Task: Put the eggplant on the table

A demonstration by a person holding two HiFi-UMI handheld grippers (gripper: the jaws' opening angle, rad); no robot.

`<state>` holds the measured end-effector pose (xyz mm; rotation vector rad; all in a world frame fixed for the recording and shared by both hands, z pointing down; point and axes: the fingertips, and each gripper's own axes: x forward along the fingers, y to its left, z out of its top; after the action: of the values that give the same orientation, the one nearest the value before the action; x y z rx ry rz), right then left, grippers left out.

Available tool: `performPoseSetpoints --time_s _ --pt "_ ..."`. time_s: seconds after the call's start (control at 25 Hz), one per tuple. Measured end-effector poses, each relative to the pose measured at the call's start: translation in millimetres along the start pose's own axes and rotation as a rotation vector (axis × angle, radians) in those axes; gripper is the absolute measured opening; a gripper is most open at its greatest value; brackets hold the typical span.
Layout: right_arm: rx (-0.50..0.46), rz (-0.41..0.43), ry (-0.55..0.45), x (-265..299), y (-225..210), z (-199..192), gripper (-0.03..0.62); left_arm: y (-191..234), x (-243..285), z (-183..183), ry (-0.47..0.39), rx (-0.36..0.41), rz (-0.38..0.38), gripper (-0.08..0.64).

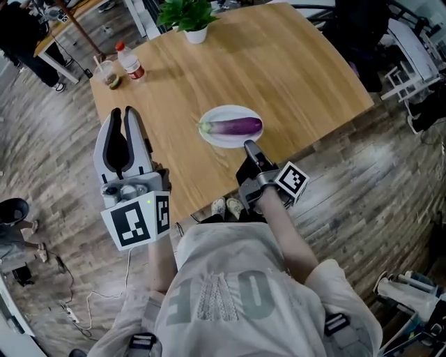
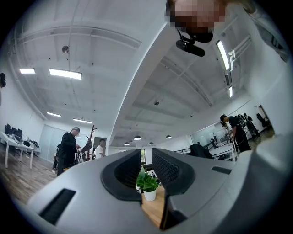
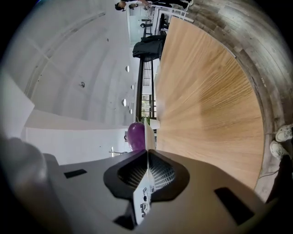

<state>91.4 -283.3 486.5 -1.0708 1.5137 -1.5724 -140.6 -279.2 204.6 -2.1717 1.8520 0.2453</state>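
A purple eggplant (image 1: 237,126) lies on a white plate (image 1: 217,138) near the front edge of the wooden table (image 1: 279,70). My right gripper (image 1: 248,146) is at the plate's near right rim and is shut on it. In the right gripper view, which is rolled on its side, the thin white plate (image 3: 147,137) runs edge-on out of the right gripper (image 3: 148,153) with the eggplant (image 3: 136,135) just beyond. My left gripper (image 1: 127,113) hangs off the table's left front corner, well left of the plate. The left gripper (image 2: 145,155) has its jaws slightly apart with nothing between them.
A potted plant (image 1: 189,17) stands at the table's far edge, and a red-capped bottle (image 1: 130,63) and a cup (image 1: 109,73) sit at the far left corner. The person's shoes (image 1: 226,206) are under the front edge. People stand in the background of the room.
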Motion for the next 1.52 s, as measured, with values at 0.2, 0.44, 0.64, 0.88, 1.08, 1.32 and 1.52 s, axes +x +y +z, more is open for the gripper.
performPoseSetpoints --time_s 0.2,0.44,0.64,0.88,1.08,1.32,1.52 --pt "0.021 0.03 0.042 26.7 -29.1 5.4 0.025 -1.2 16.4 -6.7 0.016 0.031 0.028 0.081" --pt "0.039 -0.023 0.047 48.9 -62.9 11.0 0.025 2.3 25.7 -23.6 0.06 0.058 0.05 0.081" --pt "0.042 -0.073 0.041 57.0 -84.7 17.4 0.025 2.3 30.8 -36.5 0.105 0.075 0.049 0.081" --pt "0.075 -0.098 0.029 64.2 -94.6 20.4 0.025 12.0 34.3 -42.9 0.125 0.077 0.071 0.081" --pt "0.072 -0.163 0.029 65.2 -104.8 22.0 0.025 12.4 36.3 -44.1 0.119 0.078 0.075 0.081" --pt "0.064 -0.214 0.017 61.2 -110.5 24.3 0.026 13.7 36.1 -38.9 0.109 0.09 0.077 0.081" --pt "0.016 -0.277 0.035 61.6 -118.0 24.8 0.026 12.8 32.8 -33.7 0.098 0.109 0.076 0.081"
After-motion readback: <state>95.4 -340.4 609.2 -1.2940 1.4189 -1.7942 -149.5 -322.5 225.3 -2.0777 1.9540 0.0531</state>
